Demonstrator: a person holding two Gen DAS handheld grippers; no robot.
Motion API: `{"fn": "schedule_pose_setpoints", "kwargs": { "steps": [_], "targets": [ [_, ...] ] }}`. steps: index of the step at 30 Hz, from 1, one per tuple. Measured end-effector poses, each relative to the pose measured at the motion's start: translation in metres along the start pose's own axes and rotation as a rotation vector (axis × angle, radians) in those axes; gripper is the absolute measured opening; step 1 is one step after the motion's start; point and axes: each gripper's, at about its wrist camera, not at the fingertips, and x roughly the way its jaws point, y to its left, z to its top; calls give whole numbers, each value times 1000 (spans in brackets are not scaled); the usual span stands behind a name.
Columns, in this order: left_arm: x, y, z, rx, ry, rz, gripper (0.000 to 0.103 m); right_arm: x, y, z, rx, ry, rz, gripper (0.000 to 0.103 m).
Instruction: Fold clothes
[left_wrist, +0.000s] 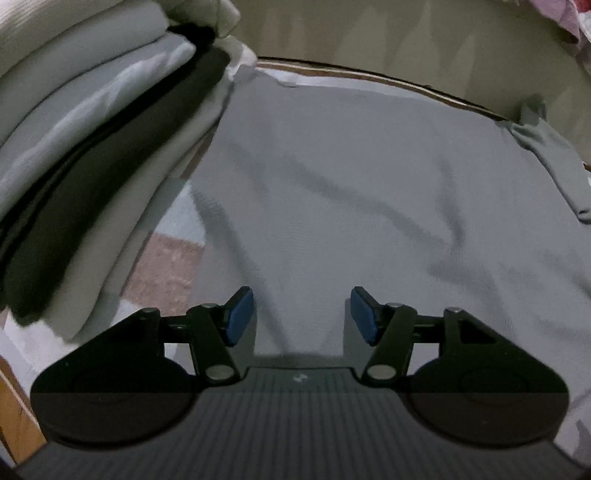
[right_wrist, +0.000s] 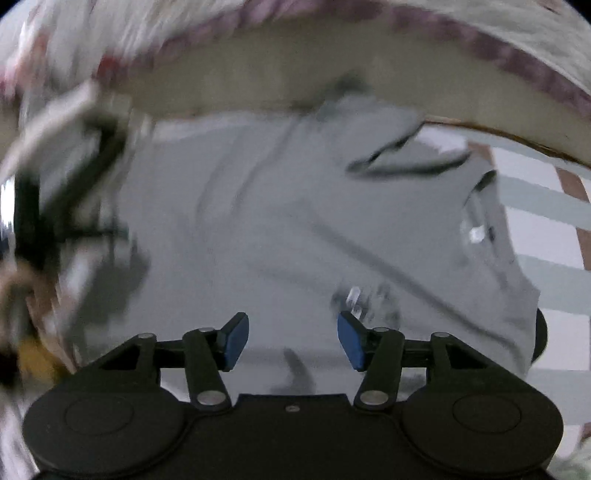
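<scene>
Nearest in the left wrist view, the left gripper hangs with its blue pads spread and nothing between them, tilted down over the grey shirt. The shirt lies spread out and wrinkled on what looks like a bed with a striped sheet, so this garment is, by my reading, not yet folded. In the right wrist view, which is badly blurred, the right gripper is likewise spread and empty above the same shirt. Just beyond its right pad the shirt carries a small dark mark, perhaps a print or logo, too smeared to read. Further along the shirt toward its far right edge lies the neck opening, and near it a small pale tag, whose writing cannot be made out. No brand or lettering is legible anywhere in either view. To the left of the shirt, touching its edge, stands a stack of folded clothes in pale grey, white and black layers; I take that as the finished part of the task. Beyond the shirt's far edge runs a pale wall or headboard, and above it a pinkish patterned fabric that may be more laundry, though that cannot be told. What remains seems to be folding this shirt, and neither gripper has a hold of it yet.
</scene>
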Motion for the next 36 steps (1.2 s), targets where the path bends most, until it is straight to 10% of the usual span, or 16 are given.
{"fn": "schedule_pose_setpoints", "kwargs": {
  "steps": [14, 15, 17, 23, 28, 36],
  "targets": [
    [-39, 57, -52, -151, 17, 184, 64, 26, 0, -78, -92, 391, -48, 68],
    [-43, 62, -53, -160, 18, 207, 64, 28, 3, -79, -131, 370, -28, 65],
    [-54, 73, -55, -177, 6, 233, 64, 31, 10, -79, -207, 327, 14, 5],
    [-82, 107, -63, -261, 24, 214, 64, -16, 1, -46, -480, 37, -108, 3],
    [-76, 104, -66, -275, 137, 113, 64, 4, -42, -19, -289, -17, -99, 2],
    [-59, 63, -58, -264, 181, 52, 73, 10, -62, 9, -348, -94, -201, 2]
  ]
}}
